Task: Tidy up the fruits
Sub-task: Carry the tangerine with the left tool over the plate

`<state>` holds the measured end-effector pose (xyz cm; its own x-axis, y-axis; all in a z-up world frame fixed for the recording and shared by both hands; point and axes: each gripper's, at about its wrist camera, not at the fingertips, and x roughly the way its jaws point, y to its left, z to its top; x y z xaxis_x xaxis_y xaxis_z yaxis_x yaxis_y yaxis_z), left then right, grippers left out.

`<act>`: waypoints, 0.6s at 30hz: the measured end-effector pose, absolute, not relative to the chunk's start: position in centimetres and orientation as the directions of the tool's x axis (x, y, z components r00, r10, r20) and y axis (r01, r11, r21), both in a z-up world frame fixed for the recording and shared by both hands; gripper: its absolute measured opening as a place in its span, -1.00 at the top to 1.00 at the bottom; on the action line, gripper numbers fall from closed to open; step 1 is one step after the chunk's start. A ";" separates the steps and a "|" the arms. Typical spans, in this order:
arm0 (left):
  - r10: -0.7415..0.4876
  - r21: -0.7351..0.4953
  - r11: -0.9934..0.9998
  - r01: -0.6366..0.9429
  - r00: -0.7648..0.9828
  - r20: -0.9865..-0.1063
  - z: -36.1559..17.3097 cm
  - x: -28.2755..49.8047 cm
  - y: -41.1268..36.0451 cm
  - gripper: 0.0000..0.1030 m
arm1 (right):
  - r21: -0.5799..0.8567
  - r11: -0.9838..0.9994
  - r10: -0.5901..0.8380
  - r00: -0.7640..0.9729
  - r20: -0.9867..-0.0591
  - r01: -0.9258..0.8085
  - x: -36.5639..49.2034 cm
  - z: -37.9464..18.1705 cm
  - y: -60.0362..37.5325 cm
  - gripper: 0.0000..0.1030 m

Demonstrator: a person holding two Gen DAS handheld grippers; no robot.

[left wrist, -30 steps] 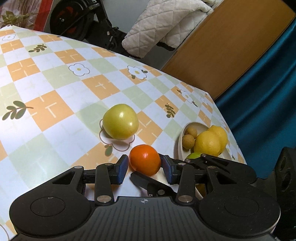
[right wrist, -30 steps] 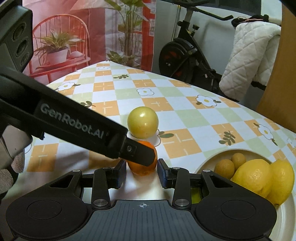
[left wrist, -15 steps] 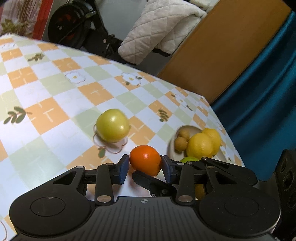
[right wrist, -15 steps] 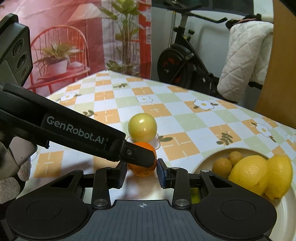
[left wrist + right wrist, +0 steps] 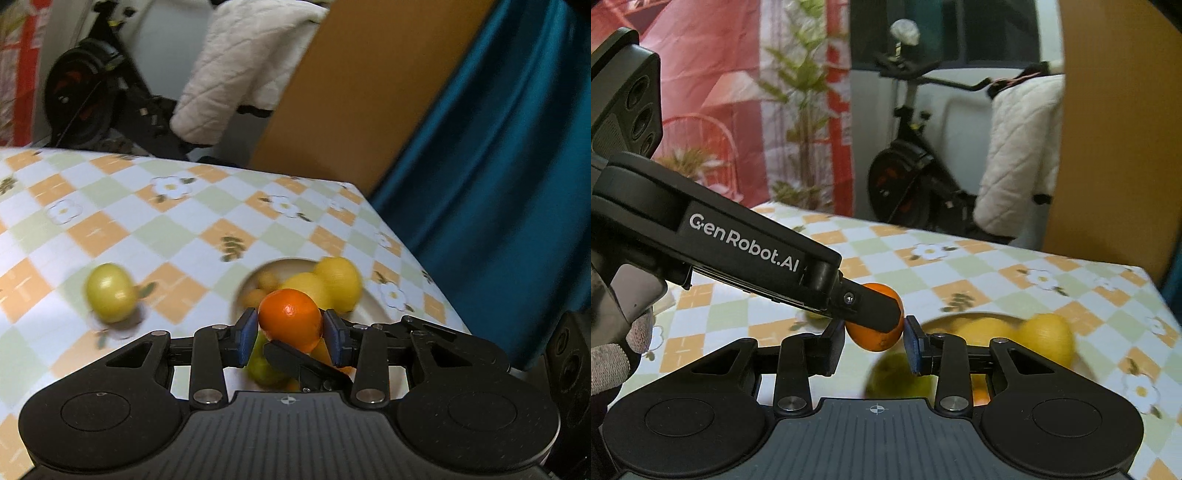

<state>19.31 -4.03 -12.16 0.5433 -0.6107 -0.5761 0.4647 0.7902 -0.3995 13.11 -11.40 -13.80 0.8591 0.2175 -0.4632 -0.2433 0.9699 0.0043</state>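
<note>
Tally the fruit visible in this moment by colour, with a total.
Orange: 1, the orange, held off the table
Yellow-green on the tablecloth: 1, the apple
Yellow in the bowl: 2 lemons
Small tan in the bowl: 2 round fruits
Green in the bowl: 1, blurred
Total: 7

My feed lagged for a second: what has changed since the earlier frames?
The orange has left the tablecloth: both grippers, left and right, jaws clamped on it together, carried it up over the bowl of lemons. The yellow-green apple stayed put.
</note>
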 end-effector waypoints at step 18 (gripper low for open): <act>-0.564 -0.244 0.776 0.582 0.466 -0.682 -12.3 19.9 -14.7 0.20 | 0.187 0.980 0.137 0.894 -0.426 -0.061 12.9 -16.9 -22.5 0.39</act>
